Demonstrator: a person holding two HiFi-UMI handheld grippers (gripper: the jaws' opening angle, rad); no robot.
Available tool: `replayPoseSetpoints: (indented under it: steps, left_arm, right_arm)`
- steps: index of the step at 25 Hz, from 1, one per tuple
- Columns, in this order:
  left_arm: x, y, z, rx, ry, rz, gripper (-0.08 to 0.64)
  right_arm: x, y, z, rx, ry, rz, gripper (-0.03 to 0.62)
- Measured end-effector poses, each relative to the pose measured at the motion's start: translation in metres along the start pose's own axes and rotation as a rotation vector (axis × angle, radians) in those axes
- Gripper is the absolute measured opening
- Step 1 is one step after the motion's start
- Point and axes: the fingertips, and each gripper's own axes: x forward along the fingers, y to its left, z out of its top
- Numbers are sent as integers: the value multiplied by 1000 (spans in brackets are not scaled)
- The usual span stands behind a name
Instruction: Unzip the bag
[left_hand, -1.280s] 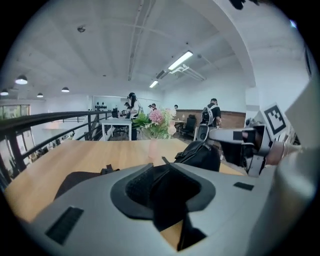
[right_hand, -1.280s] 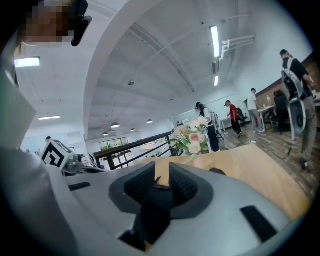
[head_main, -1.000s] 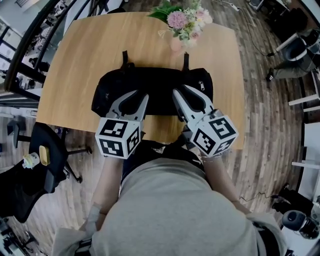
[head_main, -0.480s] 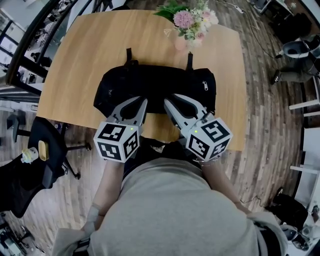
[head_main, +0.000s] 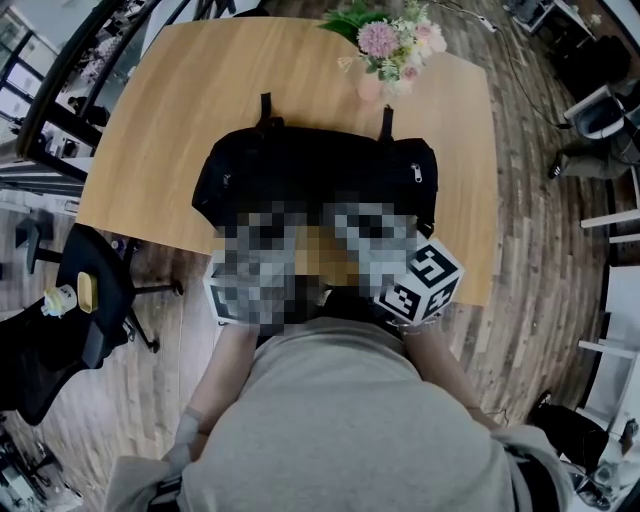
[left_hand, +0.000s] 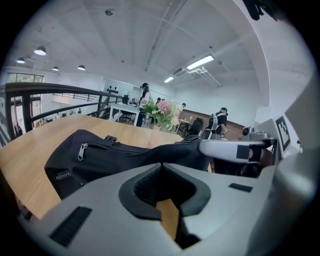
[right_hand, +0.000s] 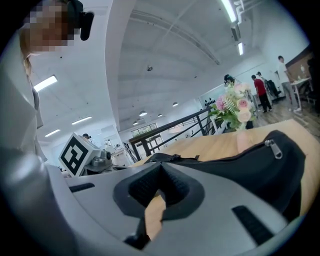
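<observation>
A black bag (head_main: 320, 165) lies across the wooden table (head_main: 180, 110), and its zippers look closed. One zipper pull (head_main: 417, 173) shows at its right end, another (left_hand: 81, 151) on its left side pocket. My left gripper (left_hand: 161, 165) is low at the bag's near side; its jaws have just been closing and meet with nothing between them. My right gripper (right_hand: 160, 165) is beside it, also just closed on nothing, with the bag (right_hand: 260, 165) ahead to the right. A mosaic patch hides both sets of jaws in the head view; the right marker cube (head_main: 420, 280) shows.
A vase of pink and white flowers (head_main: 390, 45) stands at the table's far edge behind the bag. A black office chair (head_main: 90, 300) is on the floor to the left. The table's near edge is just under the grippers. People stand far off in the room.
Both grippers' jaws stood open over the bag's near edge a second ago and are now shut. Both grippers have shifted a little lower and nearer the table's near edge.
</observation>
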Motion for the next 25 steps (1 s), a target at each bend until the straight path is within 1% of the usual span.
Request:
replayPoseSetpoints:
  steps: [3,6,9,15,20,25]
  left_arm:
    - [0,-4,-2,10,7,3,23]
    - [-2,-9,1,-8,-21,-28,23]
    - [-4,-9,4,-17,-42,-35,23]
    - [-2,-11,1,-9,-19,-57,21]
    - [1,-14,-2,5,-2,-77,21]
    - [2,-16,-4,3,0,-84,20]
  right_arm:
    - [3,2,-6,-5,23,4,6]
    - [4,3,-11,-7,42,4,6]
    - [5,1,-11,-5,40,-10,6]
    - [6,-1,-13,-22,54,-35,6]
    - [7,2,-11,-22,49,-20,6]
    - [6,0,-14,-20,61,-20,6]
